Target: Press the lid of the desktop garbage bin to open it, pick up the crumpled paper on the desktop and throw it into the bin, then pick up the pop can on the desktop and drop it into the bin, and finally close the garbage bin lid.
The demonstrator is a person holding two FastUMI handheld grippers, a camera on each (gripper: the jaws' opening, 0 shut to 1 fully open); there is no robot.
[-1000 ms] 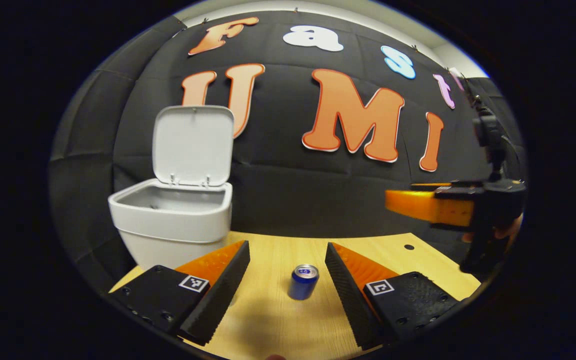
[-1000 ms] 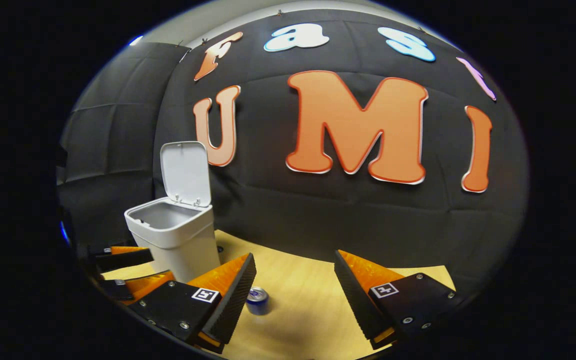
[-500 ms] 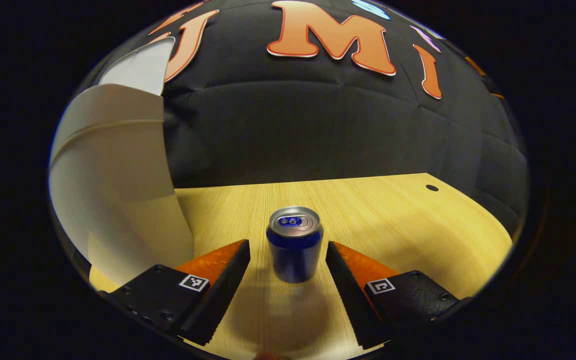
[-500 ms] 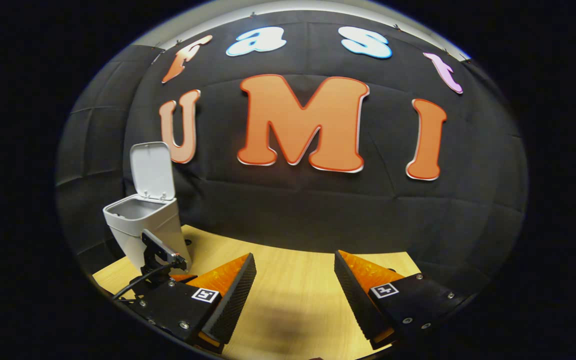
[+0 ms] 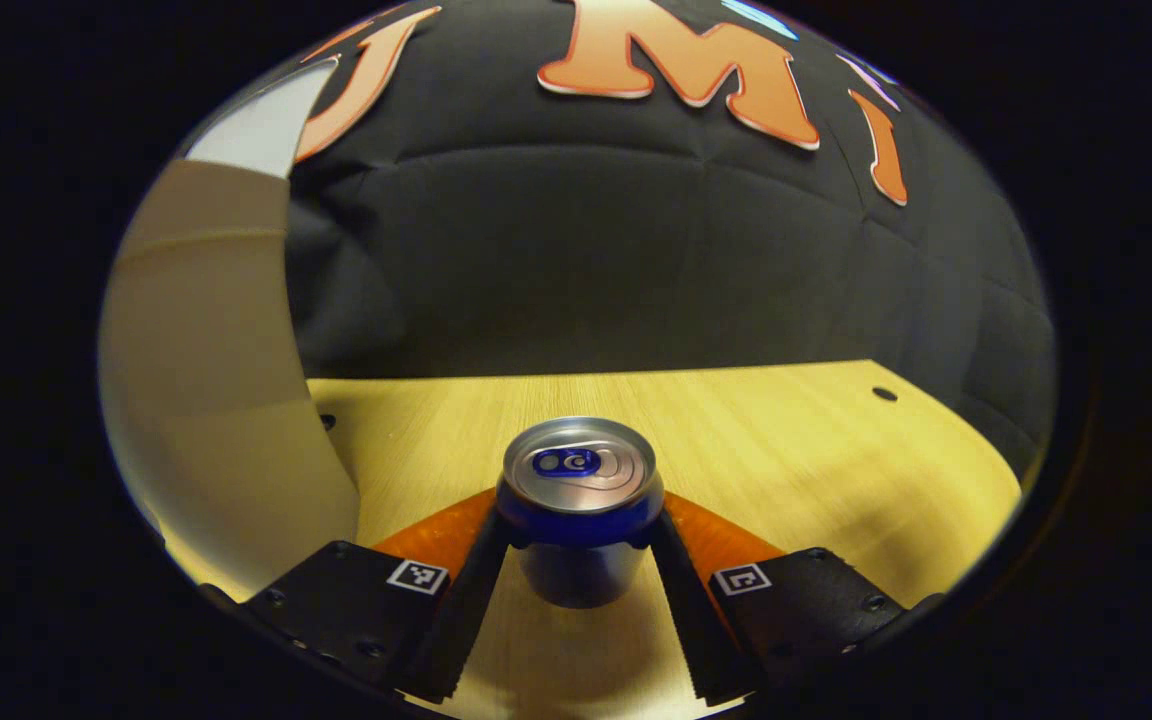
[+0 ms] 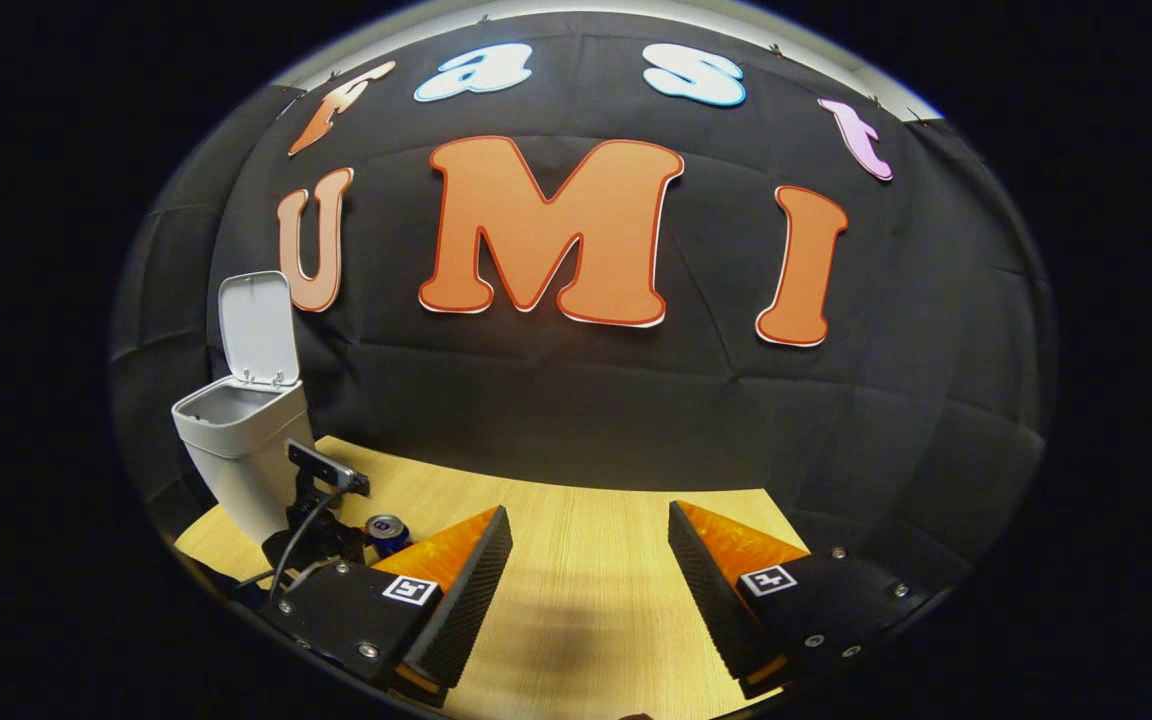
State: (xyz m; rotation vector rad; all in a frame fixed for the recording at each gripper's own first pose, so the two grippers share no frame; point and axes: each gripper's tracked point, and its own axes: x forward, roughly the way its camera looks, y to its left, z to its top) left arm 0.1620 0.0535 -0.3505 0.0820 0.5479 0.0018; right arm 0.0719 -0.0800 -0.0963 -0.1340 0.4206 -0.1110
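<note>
A blue pop can with a silver top stands upright on the wooden table. My left gripper is shut on it, one finger pressing each side below the rim. The white bin rises close on the left, its lid raised. In the right gripper view the bin stands at the far left with its lid upright, and the left gripper sits in front of it beside the can. My right gripper hangs open over bare table, well to the right of the can.
The booth's black cloth wall runs behind the table's back edge. A small dark hole marks the tabletop at the far right. The bin's wall is about a finger's width from my left gripper's left finger.
My left gripper moved forward around the can and closed on it. The right gripper drifted right, so the bin now sits farther left in its view.
</note>
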